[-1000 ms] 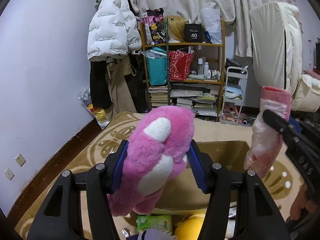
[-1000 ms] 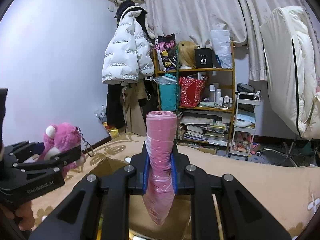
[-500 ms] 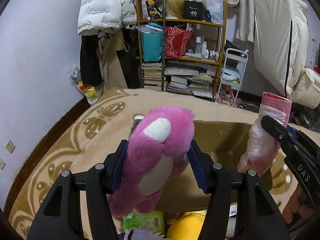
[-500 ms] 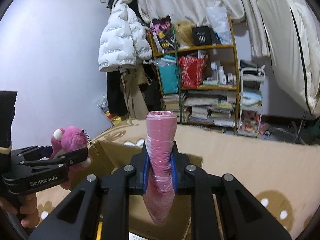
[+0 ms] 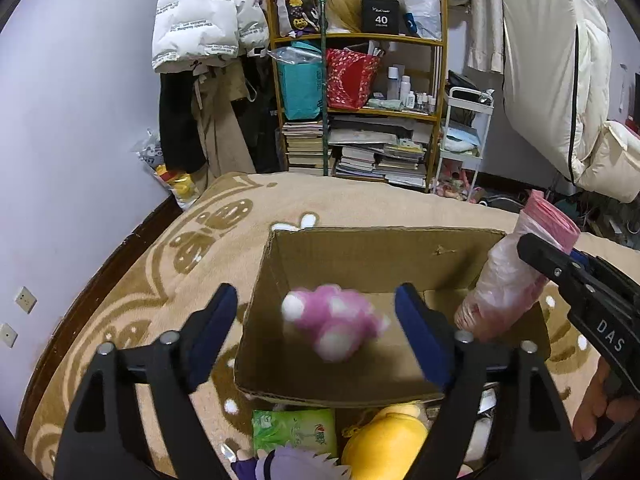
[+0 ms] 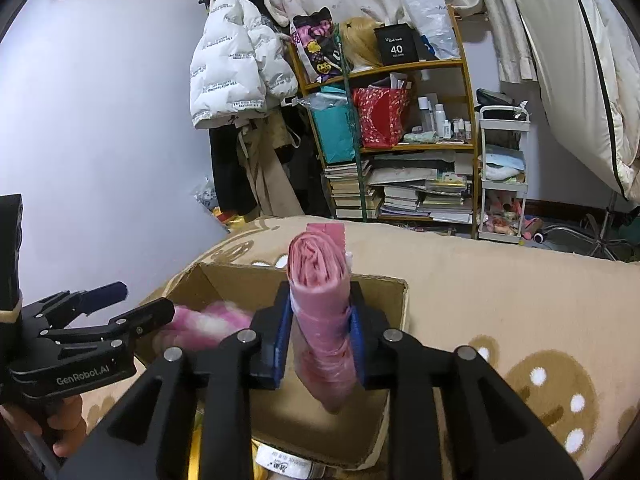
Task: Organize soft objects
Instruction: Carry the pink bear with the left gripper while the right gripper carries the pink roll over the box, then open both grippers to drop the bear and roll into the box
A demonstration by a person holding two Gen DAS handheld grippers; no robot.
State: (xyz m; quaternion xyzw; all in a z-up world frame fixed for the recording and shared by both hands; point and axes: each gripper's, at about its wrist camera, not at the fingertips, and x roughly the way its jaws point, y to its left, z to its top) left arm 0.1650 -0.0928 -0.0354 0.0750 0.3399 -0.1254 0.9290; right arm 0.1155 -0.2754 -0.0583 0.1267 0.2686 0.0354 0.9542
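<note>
My left hand-held gripper (image 5: 316,320) stands wide with nothing in it; the plush (image 5: 334,326), blurred, is inside the box (image 5: 360,252). My right hand-held gripper (image 6: 320,340) is clamped on the pink bag roll (image 6: 320,320), above the box. Both look light and squashy; I judge the roll slippery in its film, best pinched mid-body. Legible: "GenRobot.AI" and "DAS" on the grippers, "40" on a black shelf box (image 5: 380,16).

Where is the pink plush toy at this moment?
In the left wrist view the pink plush toy appears blurred inside the cardboard box, between the open left claw fingers, touching neither.
</note>
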